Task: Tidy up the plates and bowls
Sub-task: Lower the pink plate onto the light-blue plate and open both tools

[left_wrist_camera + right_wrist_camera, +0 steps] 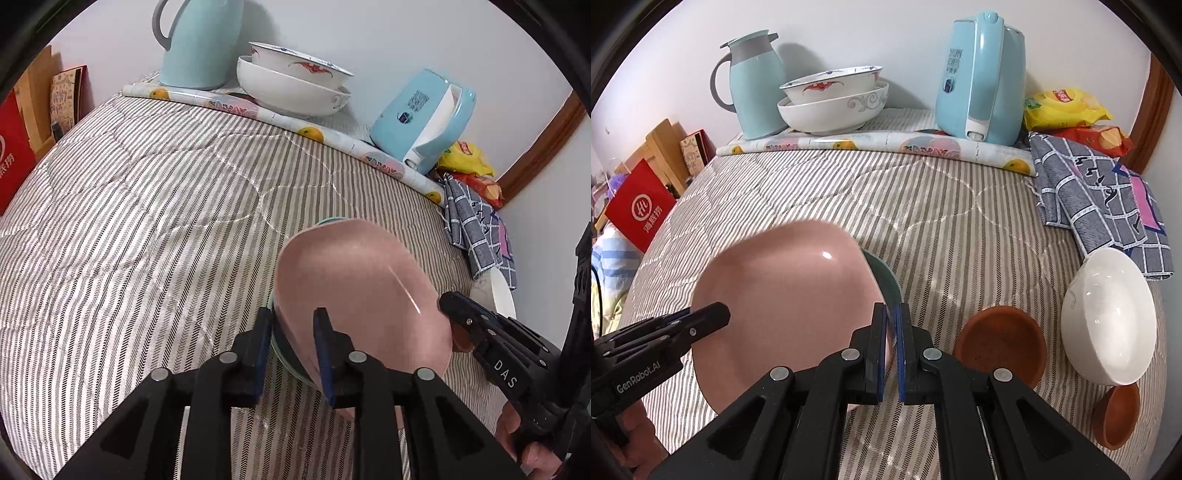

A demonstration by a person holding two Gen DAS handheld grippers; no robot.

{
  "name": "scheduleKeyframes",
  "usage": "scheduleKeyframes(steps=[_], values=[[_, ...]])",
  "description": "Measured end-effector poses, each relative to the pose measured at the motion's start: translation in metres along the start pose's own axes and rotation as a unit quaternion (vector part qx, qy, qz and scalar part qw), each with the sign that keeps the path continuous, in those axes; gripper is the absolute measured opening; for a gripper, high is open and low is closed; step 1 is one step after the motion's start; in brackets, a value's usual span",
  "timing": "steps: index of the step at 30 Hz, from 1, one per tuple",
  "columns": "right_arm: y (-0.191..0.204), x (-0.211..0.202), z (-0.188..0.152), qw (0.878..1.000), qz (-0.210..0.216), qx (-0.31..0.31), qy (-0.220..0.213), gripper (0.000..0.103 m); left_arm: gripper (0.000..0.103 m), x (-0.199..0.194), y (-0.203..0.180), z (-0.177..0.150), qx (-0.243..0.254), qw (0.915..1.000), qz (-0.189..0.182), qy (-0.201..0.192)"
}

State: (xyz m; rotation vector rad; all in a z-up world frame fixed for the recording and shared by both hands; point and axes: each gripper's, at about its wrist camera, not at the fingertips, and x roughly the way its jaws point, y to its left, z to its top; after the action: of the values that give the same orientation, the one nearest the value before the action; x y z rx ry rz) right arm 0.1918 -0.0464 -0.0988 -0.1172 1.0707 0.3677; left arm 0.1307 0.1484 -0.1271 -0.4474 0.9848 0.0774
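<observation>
Pink plate [783, 295] on striped cloth [923, 221], stacked over a teal plate [886, 284]. Right gripper [892, 343] pinches both rims, fingers nearly closed. Left gripper [291, 350] straddles the opposite rims, fingers partly open; grip unclear. White bowl [1108, 317] lies right.

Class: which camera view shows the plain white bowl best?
The right wrist view: the white bowl appears whole, tilted on its side beside the brown dishes. The left wrist view shows only a sliver of it behind the right gripper.

Bright, even light; strong fisheye distortion.
</observation>
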Motion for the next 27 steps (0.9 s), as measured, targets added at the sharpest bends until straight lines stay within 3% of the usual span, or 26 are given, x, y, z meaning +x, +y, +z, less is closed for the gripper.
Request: scheduleKeyframes(steps=[2, 3, 13, 16, 19, 22, 27], values=[[-0.002, -0.003, 0.0, 1.0, 0.003, 0.009, -0.001, 0.025, 0.023, -0.001, 0.002, 0.001, -0.003, 1.0, -0.004, -0.001], [-0.002, -0.006, -0.001, 1.0, 0.005, 0.013, -0.003, 0.027, 0.023, -0.001, 0.003, 0.001, -0.003, 1.0, -0.002, -0.001], [0.003, -0.015, -0.025, 0.999, 0.024, 0.025, 0.02, 0.028, 0.023, -0.001, 0.003, -0.004, -0.005, 1.0, -0.005, 0.006], [0.005, -0.01, -0.027, 0.999, 0.018, 0.025, 0.021, 0.015, 0.023, -0.002, 0.002, -0.006, -0.004, 0.9999, -0.008, 0.009], [0.007, -0.008, -0.023, 1.0, 0.003, 0.02, 0.011, 0.009, 0.023, -0.004, 0.002, -0.008, 0.0, 0.9999, -0.01, 0.008], [0.006, -0.003, -0.018, 1.0, -0.005, 0.02, 0.008, 0.007, 0.032, -0.004, 0.004, -0.008, 0.004, 0.9998, -0.015, 0.01], [0.002, 0.004, -0.008, 0.999, -0.011, 0.03, 0.007, 0.008, 0.033, -0.008, 0.008, -0.005, 0.003, 0.9998, -0.018, 0.001]])
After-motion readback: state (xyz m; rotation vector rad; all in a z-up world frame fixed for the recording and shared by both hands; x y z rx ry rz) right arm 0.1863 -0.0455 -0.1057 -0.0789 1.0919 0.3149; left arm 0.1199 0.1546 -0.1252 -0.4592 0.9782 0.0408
